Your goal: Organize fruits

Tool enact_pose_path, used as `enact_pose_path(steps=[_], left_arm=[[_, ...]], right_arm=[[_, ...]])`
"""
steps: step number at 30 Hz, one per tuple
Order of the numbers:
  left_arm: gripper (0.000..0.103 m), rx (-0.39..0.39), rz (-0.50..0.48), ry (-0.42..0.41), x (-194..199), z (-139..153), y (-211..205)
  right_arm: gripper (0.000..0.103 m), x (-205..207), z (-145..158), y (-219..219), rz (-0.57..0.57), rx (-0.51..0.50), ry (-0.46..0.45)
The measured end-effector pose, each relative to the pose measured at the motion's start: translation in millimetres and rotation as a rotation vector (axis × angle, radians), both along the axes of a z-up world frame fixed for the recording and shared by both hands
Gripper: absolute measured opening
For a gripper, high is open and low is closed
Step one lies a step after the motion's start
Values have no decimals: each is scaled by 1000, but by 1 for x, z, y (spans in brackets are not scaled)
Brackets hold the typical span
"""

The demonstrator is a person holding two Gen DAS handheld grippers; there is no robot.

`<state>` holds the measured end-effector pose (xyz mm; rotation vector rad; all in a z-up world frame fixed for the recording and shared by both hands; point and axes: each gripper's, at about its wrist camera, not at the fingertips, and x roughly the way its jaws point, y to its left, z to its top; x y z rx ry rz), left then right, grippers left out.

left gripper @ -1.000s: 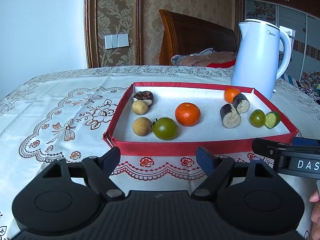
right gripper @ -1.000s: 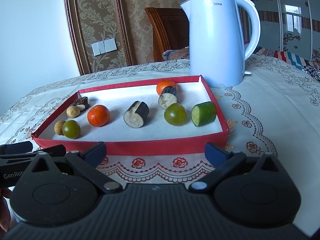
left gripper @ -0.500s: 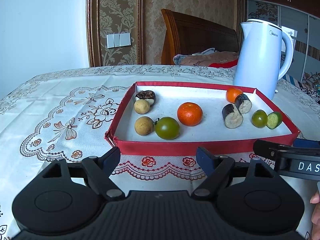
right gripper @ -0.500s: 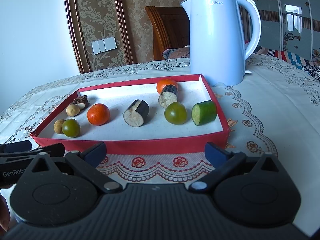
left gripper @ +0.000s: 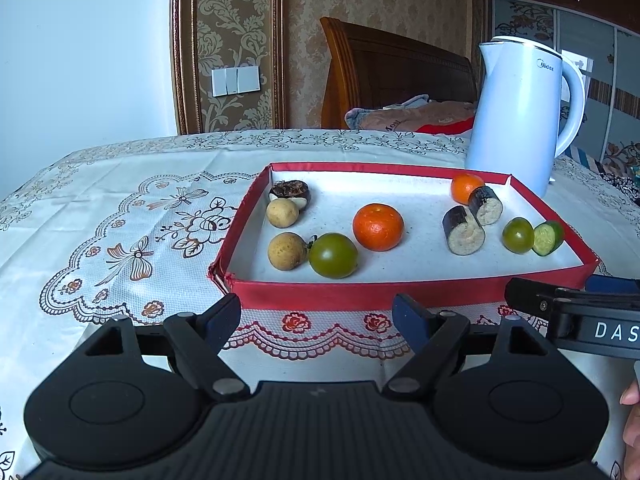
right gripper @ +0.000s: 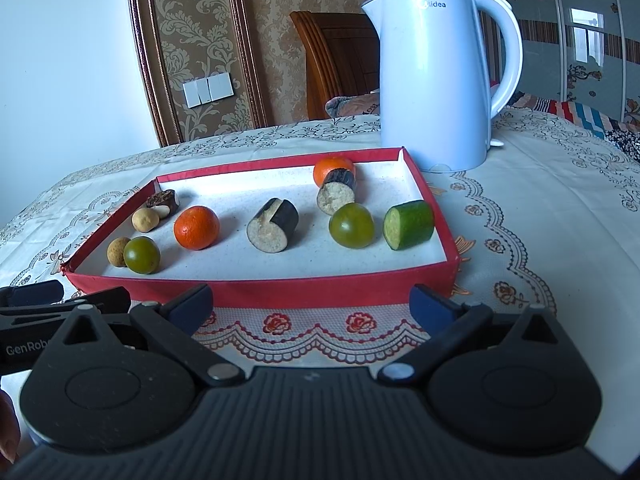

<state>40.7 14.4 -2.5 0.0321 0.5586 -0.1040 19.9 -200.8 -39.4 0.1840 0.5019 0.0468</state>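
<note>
The left gripper hangs wide open and holds nothing, just in front of the red tray. The right gripper is also wide open with nothing in it, in front of the same tray, and the two sit side by side. All the fruit lies inside the tray. At the tray's left end are two small brown round fruits, a green tomato touching the nearer one, and a dark cut fruit in the far corner. Near the middle of the tray sits an orange. Toward the tray's right end are two purple cut pieces, a second orange behind them, another green tomato, and a cucumber piece by the right wall. A white kettle stands behind the tray. Like fruits are partly together and partly split: the oranges and the tomatoes sit well apart. This could be a mixed tray waiting to be sorted, or a tray where the fruit has been laid out. I cannot tell which.
</note>
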Motion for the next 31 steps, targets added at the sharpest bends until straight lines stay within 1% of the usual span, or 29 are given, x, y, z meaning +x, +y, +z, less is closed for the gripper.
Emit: enact_pose_path(steps=[9, 13, 23, 27, 29, 31], left_arm=[[83, -9, -1, 15, 3, 0, 2], [83, -5, 9, 8, 2, 0, 2], [83, 1, -1, -3, 1, 0, 1], [83, -40, -28, 7, 3, 1, 6], [83, -67, -27, -4, 1, 3, 10], [83, -70, -13, -25, -2, 4, 12]], right_arm=[[103, 0, 0, 0, 0, 0, 0], [103, 0, 0, 0, 0, 0, 0], [103, 0, 0, 0, 0, 0, 1], [103, 0, 0, 0, 0, 0, 1], [103, -1, 0, 0, -1, 0, -1], [103, -1, 0, -1, -2, 3, -3]])
